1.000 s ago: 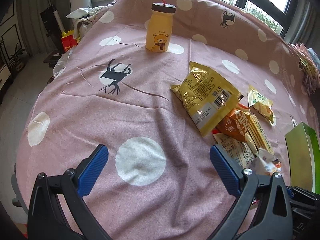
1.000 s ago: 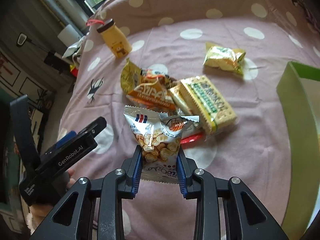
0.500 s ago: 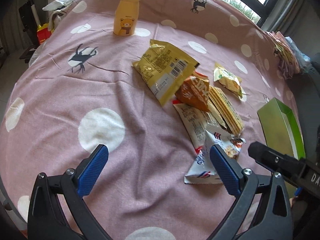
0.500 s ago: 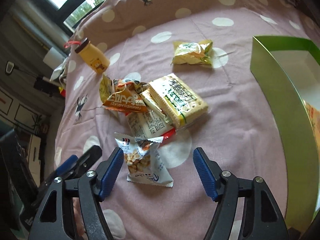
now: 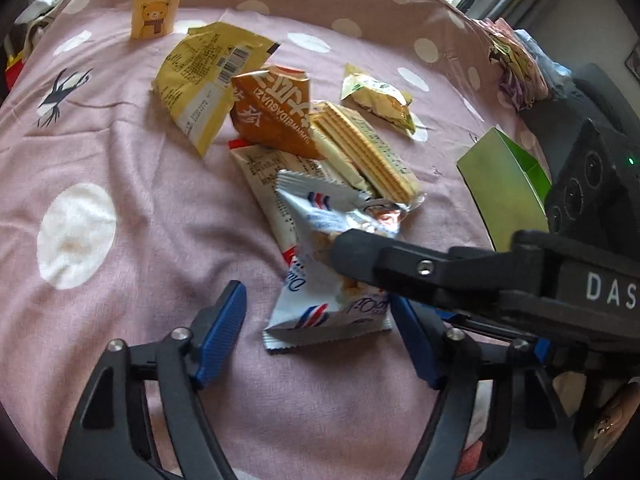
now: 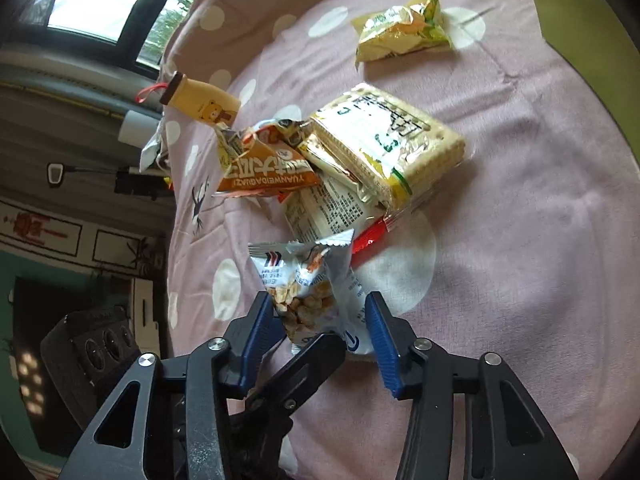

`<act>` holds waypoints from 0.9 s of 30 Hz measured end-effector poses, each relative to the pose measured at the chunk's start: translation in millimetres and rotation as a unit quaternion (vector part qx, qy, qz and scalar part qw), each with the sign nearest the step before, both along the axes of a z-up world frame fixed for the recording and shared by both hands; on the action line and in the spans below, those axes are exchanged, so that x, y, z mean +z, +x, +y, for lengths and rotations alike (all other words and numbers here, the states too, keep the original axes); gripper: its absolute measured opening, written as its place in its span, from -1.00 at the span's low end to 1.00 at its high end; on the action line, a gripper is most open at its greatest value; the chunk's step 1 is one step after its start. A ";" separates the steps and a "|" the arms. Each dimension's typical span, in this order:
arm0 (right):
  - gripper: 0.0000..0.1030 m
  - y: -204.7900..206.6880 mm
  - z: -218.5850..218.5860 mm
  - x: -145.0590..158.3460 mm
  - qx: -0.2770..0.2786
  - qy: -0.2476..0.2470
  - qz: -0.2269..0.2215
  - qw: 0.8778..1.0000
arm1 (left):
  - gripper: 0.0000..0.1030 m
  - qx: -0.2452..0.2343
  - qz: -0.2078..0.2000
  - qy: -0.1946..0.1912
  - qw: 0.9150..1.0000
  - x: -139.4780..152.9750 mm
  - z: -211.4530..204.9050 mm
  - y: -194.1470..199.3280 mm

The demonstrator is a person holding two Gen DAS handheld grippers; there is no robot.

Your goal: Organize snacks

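Both sets of jaws have just been closing, and both straddle the white peanut packet [image 5: 332, 276] lying on the surface. The left gripper [image 5: 320, 340] stands half open, its blue pads clear of the packet's bottom edge. The right gripper [image 6: 320, 328] has its left pad against the packet while the right pad stands apart from it, so it has no firm hold. One black finger of the right gripper crosses over the packet in the left wrist view.

Behind the packet lies a heap: a white printed sachet [image 5: 276, 176], a cracker pack [image 6: 384, 144], an orange bag [image 5: 272, 116] and a yellow bag [image 5: 196, 80]. A small yellow-green pouch [image 6: 400, 28] lies apart. A green box [image 5: 504, 184] stands at the right, and a yellow bear bottle [image 5: 154, 8] stands at the far edge.

The surface [image 5: 120, 152] wears a pink cloth with white dots; a window [image 6: 96, 0] lights the room.
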State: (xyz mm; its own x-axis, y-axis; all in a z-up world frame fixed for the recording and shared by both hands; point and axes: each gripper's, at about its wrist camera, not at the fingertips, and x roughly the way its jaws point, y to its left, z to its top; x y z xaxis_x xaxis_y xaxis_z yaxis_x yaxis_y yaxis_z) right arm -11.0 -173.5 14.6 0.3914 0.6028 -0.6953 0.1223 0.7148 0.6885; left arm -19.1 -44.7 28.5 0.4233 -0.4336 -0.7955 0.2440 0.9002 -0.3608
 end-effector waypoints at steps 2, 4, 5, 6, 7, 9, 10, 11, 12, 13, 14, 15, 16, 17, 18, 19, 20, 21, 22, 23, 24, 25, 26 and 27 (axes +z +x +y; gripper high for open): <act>-0.08 2.1 1.0 -3.6 -0.001 0.016 0.000 1.000 | 0.04 0.000 -0.009 0.004 1.000 0.6 -6.3 0.3; -0.08 2.6 2.2 -2.4 0.000 0.004 -0.006 1.000 | 0.00 -0.005 -0.021 0.005 1.000 2.2 -7.9 1.4; -0.08 2.3 1.7 -1.4 -0.002 0.003 -0.008 1.000 | -0.02 -0.006 -0.024 0.001 1.000 3.6 -8.0 1.2; -0.09 1.6 0.7 -0.1 -0.003 0.005 -0.010 1.000 | -0.03 -0.008 -0.028 -0.005 1.000 5.6 -7.3 0.3; -0.09 0.1 -1.1 1.5 -0.004 0.006 -0.013 1.000 | -0.05 -0.008 -0.034 -0.013 0.999 7.8 -7.6 -0.9; -0.10 -3.3 -3.5 9.0 -0.002 0.006 -0.023 1.000 | -0.13 -0.013 -0.051 -0.039 0.998 15.9 -6.7 -4.4; -0.10 -5.7 -5.4 14.1 0.001 0.005 -0.030 1.000 | -0.26 -0.015 -0.063 -0.053 0.997 21.4 -6.0 -7.0; -0.10 -8.6 -6.0 21.5 0.004 0.001 -0.039 0.999 | -0.27 -0.014 -0.075 -0.063 0.995 26.4 -7.6 -9.3; -0.10 -11.9 -5.7 30.4 0.011 -0.006 -0.054 0.998 | -0.27 -0.012 -0.088 -0.068 0.994 31.6 -8.0 -11.8; -0.10 -14.7 -4.9 38.4 0.018 -0.014 -0.071 0.997 | -0.28 -0.011 -0.100 -0.073 0.992 36.0 -8.5 -14.9; -0.10 -18.1 -3.9 46.6 0.023 -0.024 -0.089 0.996 | -0.29 -0.010 -0.113 -0.077 0.991 39.9 -8.5 -18.1; -0.10 -21.3 -3.0 53.9 0.023 -0.033 -0.103 0.994 | -0.28 -0.008 -0.123 -0.080 0.989 43.4 -8.7 -20.0; -0.10 -23.8 -3.5 59.4 0.021 -0.035 -0.114 0.993 | -0.28 -0.009 -0.131 -0.083 0.988 46.8 -8.9 -21.7; -0.10 -25.5 -3.8 64.0 0.020 -0.035 -0.123 0.992 | -0.28 -0.010 -0.137 -0.086 0.987 49.8 -9.4 -23.7; -0.10 -27.3 -4.7 67.2 0.021 -0.035 -0.130 0.991 | -0.29 -0.012 -0.140 -0.088 0.986 52.5 -9.2 -24.5; -0.10 -28.4 -4.5 70.3 0.022 -0.037 -0.135 0.990 | -0.29 -0.014 -0.143 -0.090 0.985 55.1 -10.3 -25.7; -0.10 -29.4 -4.7 73.1 0.022 -0.038 -0.139 0.989 | -0.29 -0.016 -0.149 -0.091 0.985 58.5 -11.5 -27.3; -0.10 -31.2 -6.1 75.5 0.021 -0.038 -0.143 0.989 | -0.29 -0.017 -0.154 -0.092 0.984 62.5 -13.2 -29.1; -0.10 -32.7 -7.7 78.7 0.020 -0.039 -0.147 0.988 | -0.29 -0.018 -0.162 -0.094 0.982 66.3 -15.5 -31.2; -0.10 -35.3 -10.2 82.2 0.018 -0.040 -0.154 0.987 | -0.29 -0.022 -0.170 -0.094 0.981 70.4 -18.8 -33.7; -0.10 -38.0 -12.7 86.4 0.015 -0.042 -0.162 0.986 | -0.29 -0.026 -0.178 -0.092 0.979 74.7 -22.5 -37.7; -0.10 -41.1 -14.9 91.0 0.011 -0.046 -0.169 0.985 | -0.29 -0.031 -0.189 -0.091 0.977 80.3 -23.5 -44.4; -0.10 -44.4 -17.7 95.6 0.006 -0.051 -0.176 0.983 | -0.29 -0.039 -0.201 -0.090 0.975 85.1 -28.5 -48.3; -0.10 -47.5 -19.9 99.8 0.001 -0.056 -0.184 0.981 | -0.29 -0.046 -0.213 -0.088 0.972 89.7 -33.5 -52.7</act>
State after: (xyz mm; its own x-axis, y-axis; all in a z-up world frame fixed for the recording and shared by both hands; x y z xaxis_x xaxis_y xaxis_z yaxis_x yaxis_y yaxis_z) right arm -58.5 -193.4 114.4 0.6273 0.5307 -0.5699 -0.1202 0.7891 0.6024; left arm -71.8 -78.2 118.1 0.6508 -0.5988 -0.4668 0.4822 0.8009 -0.3549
